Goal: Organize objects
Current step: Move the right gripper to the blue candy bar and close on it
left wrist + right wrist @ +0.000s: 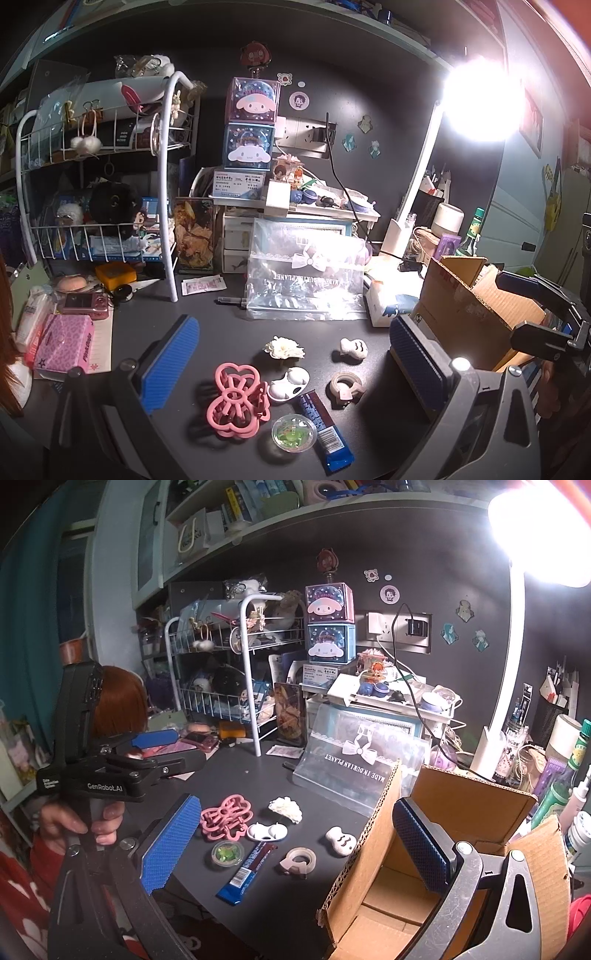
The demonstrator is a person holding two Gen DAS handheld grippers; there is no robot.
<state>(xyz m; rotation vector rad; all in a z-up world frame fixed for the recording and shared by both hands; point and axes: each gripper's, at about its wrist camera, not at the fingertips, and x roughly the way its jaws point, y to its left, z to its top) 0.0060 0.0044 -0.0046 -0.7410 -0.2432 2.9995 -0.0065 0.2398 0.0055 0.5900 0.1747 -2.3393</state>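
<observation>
Small objects lie on the dark desk: a pink hair claw point(236, 400) point(227, 818), a white flower clip point(283, 348) point(285, 808), a white two-cup case point(289, 384) point(266, 831), a white ghost figure point(354, 348) point(340, 841), a tape roll point(345, 384) point(300, 860), a round green-filled pot point(293, 432) point(226, 853) and a blue snack bar point(325, 432) point(246, 873). An open cardboard box point(476, 302) point(436, 853) stands at the right. My left gripper point(295, 369) is open above the objects. My right gripper point(295, 849) is open and empty, its right finger over the box.
A white wire rack point(96, 177) with plush toys stands at the back left. A clear plastic pouch point(303, 269) leans at the middle back before small drawers. A lit desk lamp point(480, 103), bottles and a tissue pack point(388, 299) are at the right. A pink box point(62, 339) lies left.
</observation>
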